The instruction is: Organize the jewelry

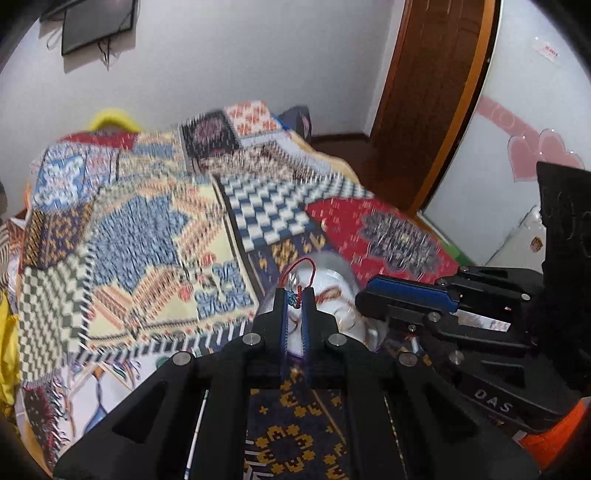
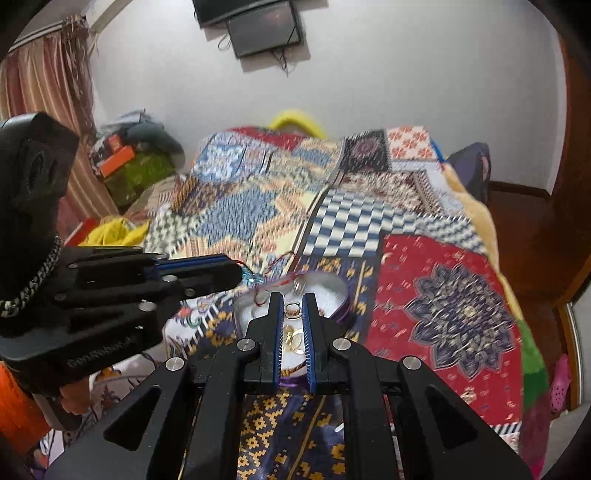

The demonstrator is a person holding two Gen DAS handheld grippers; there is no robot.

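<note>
A heart-shaped tin (image 2: 338,290) with a white lining lies on the patchwork quilt, with gold pieces (image 2: 292,338) inside it. In the right wrist view my right gripper (image 2: 293,300) hangs over the tin, shut on a small silver ring (image 2: 293,307) between its fingertips. My left gripper (image 2: 242,275) reaches in from the left, shut on a red cord (image 2: 275,264) by its teal knot. In the left wrist view the left gripper (image 1: 295,297) pinches that knot (image 1: 294,301). The cord's red loop (image 1: 304,266) stands above the blurred tin (image 1: 332,282). The right gripper (image 1: 364,295) is close on the right.
A patchwork quilt (image 2: 443,295) covers the bed. Boxes and cloth are piled at the far left (image 2: 129,162). A dark screen (image 2: 264,31) hangs on the wall. A wooden door (image 1: 432,92) stands to the right, and a yellow cloth (image 2: 110,229) lies by the bed's left edge.
</note>
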